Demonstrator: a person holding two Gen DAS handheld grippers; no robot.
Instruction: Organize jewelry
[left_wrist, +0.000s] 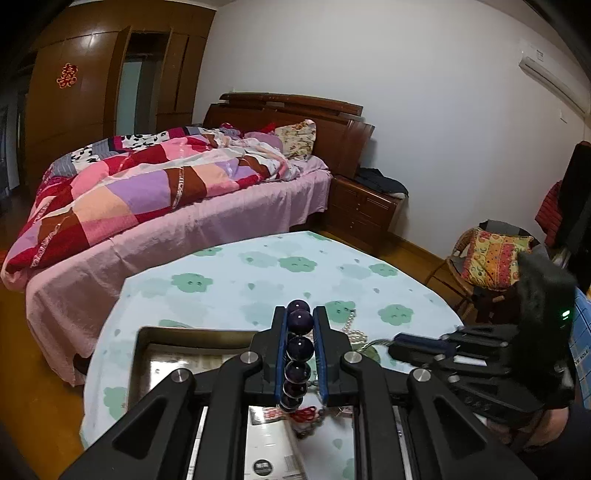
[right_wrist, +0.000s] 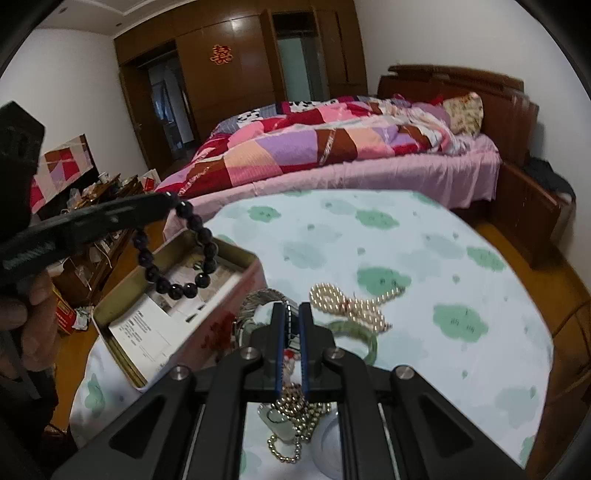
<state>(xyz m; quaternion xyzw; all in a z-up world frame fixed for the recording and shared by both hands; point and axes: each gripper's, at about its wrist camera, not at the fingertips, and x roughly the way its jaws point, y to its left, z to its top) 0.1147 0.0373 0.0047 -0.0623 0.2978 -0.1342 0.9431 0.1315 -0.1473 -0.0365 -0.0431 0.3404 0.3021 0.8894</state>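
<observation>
My left gripper (left_wrist: 300, 314) is shut on a dark purple bead bracelet (left_wrist: 298, 349). In the right wrist view that bracelet (right_wrist: 177, 288) hangs from the left gripper (right_wrist: 168, 201) above an open metal tin (right_wrist: 236, 275). My right gripper (right_wrist: 291, 310) is shut on a thin silver chain (right_wrist: 291, 314); a gold bead strand (right_wrist: 295, 417) hangs under it. A pearl necklace (right_wrist: 351, 304), a green bangle (right_wrist: 369, 341) and a silver bangle (right_wrist: 258, 301) lie on the tablecloth next to it. In the left wrist view the right gripper (left_wrist: 397, 343) shows at the right.
The round table (right_wrist: 424, 258) has a pale cloth with green cloud prints. The tin (left_wrist: 147, 343) holds papers. A bed (left_wrist: 166, 192) with a patchwork quilt stands beyond the table. A nightstand (left_wrist: 362, 210) and a cushioned chair (left_wrist: 487, 258) stand at the right.
</observation>
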